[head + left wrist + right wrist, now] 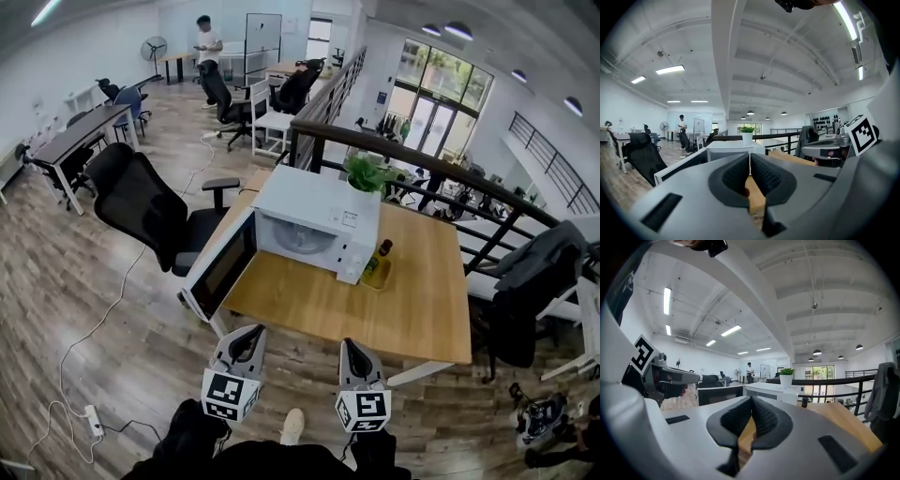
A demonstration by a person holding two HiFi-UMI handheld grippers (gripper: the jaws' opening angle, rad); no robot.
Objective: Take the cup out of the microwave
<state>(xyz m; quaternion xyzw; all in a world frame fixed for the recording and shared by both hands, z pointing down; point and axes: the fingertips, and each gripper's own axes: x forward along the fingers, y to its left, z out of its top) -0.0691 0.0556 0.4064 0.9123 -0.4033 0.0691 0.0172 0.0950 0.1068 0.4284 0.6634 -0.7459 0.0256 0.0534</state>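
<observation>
Approach stage. Microwave (319,220) on table (375,314), door (222,267) already open. Cup not made out; judged inside microwave. L gripper (249,339) & R gripper (357,349): both clenched, empty, short of table edge. Left: reach in, grasp cup, withdraw.

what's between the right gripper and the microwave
Just bare table between the right gripper and the microwave, as the head view shows.

Wooden table (412,291), potted plant (364,174) at far edge, dark bottle (380,258), black office chair (141,211)
</observation>
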